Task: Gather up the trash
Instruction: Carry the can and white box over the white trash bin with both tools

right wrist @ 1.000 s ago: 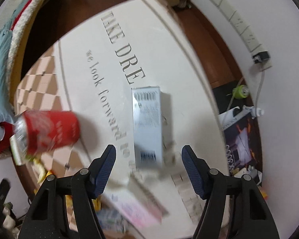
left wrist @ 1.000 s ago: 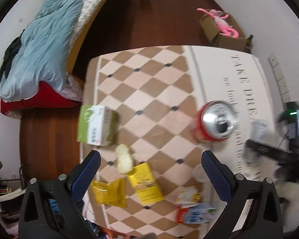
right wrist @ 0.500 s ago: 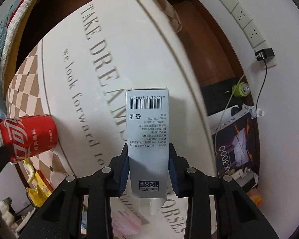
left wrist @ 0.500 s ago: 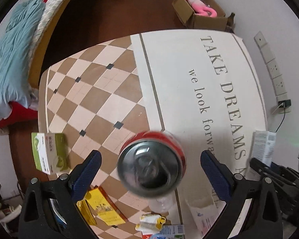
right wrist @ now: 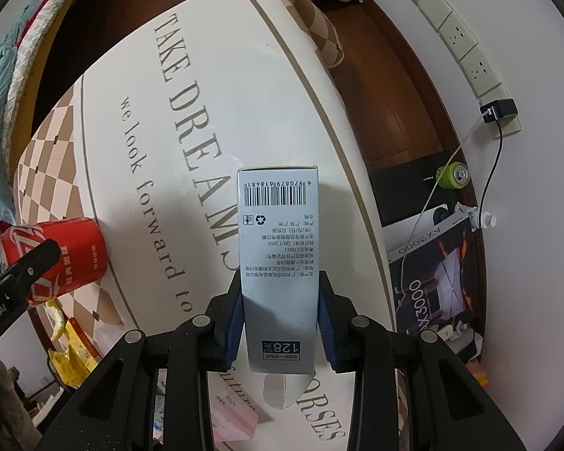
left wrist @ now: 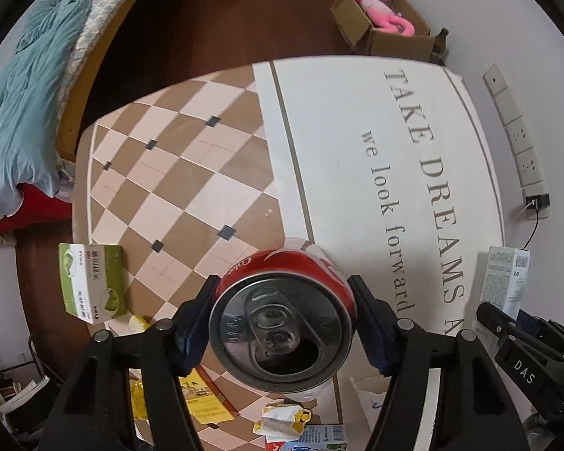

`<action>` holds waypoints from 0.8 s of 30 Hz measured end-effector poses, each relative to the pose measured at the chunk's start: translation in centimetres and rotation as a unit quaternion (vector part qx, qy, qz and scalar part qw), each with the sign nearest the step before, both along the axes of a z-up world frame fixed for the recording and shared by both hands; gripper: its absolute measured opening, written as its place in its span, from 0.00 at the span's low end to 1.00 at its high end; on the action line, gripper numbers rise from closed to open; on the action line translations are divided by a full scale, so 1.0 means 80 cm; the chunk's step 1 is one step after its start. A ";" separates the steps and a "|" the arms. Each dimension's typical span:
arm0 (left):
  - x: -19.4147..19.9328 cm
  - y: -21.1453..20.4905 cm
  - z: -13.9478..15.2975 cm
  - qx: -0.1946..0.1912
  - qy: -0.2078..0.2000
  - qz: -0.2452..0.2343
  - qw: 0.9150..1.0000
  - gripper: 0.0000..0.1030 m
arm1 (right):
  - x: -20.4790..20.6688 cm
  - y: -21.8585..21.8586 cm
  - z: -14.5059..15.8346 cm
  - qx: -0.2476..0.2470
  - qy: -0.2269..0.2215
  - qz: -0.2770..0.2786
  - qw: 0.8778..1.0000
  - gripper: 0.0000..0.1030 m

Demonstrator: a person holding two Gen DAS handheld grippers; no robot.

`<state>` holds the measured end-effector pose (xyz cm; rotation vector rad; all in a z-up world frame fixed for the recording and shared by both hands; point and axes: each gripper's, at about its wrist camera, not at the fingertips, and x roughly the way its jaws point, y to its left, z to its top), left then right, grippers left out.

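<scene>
My left gripper (left wrist: 282, 312) is shut on an open red cola can (left wrist: 282, 323), held upright above the table, its silver top facing the camera. The can also shows at the left of the right wrist view (right wrist: 67, 255). My right gripper (right wrist: 278, 319) is shut on a tall grey-white carton with a barcode (right wrist: 278, 248), held above the white table top (right wrist: 214, 86). The carton shows at the right edge of the left wrist view (left wrist: 507, 278). Other trash lies on the table: a green box (left wrist: 90, 285), yellow wrappers (left wrist: 199, 394), a crumpled packet (left wrist: 282, 417).
The table has a checkered part (left wrist: 176, 173) and a white lettered part (left wrist: 376, 150). A bed with a blue blanket (left wrist: 30, 86) is at the left. A cardboard box with a pink toy (left wrist: 383, 34) sits on the floor. A green can (right wrist: 451, 176) and a router box (right wrist: 432, 278) lie right of the table.
My left gripper moved over the cola can, closed on it and lifted it. My right gripper closed on the grey carton and holds it steady.
</scene>
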<state>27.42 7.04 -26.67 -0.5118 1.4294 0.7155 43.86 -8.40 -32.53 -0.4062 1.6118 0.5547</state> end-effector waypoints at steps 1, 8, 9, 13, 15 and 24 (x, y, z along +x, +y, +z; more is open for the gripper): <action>-0.002 0.000 0.006 0.005 -0.004 0.001 1.000 0.62 | -0.002 0.001 0.003 0.002 -0.001 0.001 1.000 0.35; -0.039 0.005 0.076 0.044 -0.045 0.009 0.998 0.62 | -0.021 0.013 0.048 0.022 -0.024 0.023 0.999 0.35; -0.048 0.006 0.088 0.051 -0.052 0.011 0.997 0.62 | -0.027 0.017 0.059 0.027 -0.030 0.029 0.999 0.35; -0.095 0.012 0.137 0.062 -0.083 0.028 0.994 0.62 | -0.048 0.032 0.097 0.046 -0.044 0.054 0.997 0.35; -0.124 0.018 0.161 0.066 -0.100 0.039 0.992 0.62 | -0.066 0.041 0.119 0.057 -0.050 0.067 0.995 0.35; -0.326 0.057 0.261 0.099 -0.140 0.128 0.977 0.62 | -0.201 0.093 0.212 0.102 -0.057 0.133 0.984 0.35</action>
